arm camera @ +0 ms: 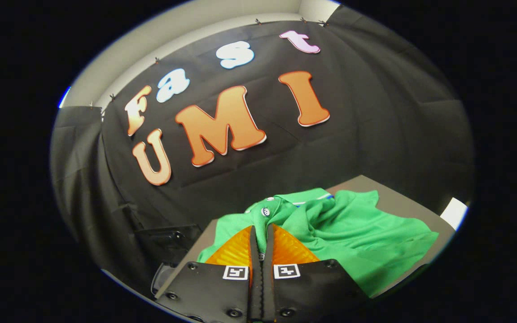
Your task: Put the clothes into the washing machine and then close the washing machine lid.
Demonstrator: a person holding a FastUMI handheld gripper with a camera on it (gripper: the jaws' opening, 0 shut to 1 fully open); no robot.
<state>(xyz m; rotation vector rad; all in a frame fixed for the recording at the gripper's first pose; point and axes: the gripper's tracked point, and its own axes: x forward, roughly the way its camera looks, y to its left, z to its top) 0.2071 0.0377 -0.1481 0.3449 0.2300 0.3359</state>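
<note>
Gripper view looks along the two fingers, and the gripper [260, 235] has them squeezed almost together, with only a thin gap between. A fold of the soft green polo shirt with white buttons [330, 229] seems to sit in that gap near the collar, so the fingers look shut on the cloth (though the pinch itself is hard to see).

The shirt lies bunched on a flat grey table top [402, 204], spreading from the fingers out to the right and far side. A dark box-like thing [168, 242] sits lower down to the left; it may be the washing machine, but that cannot be told.

The shirt looks light and floppy. It will likely sag and drag, so a thick bunched fold near the collar seems the best spot to hold.
</note>
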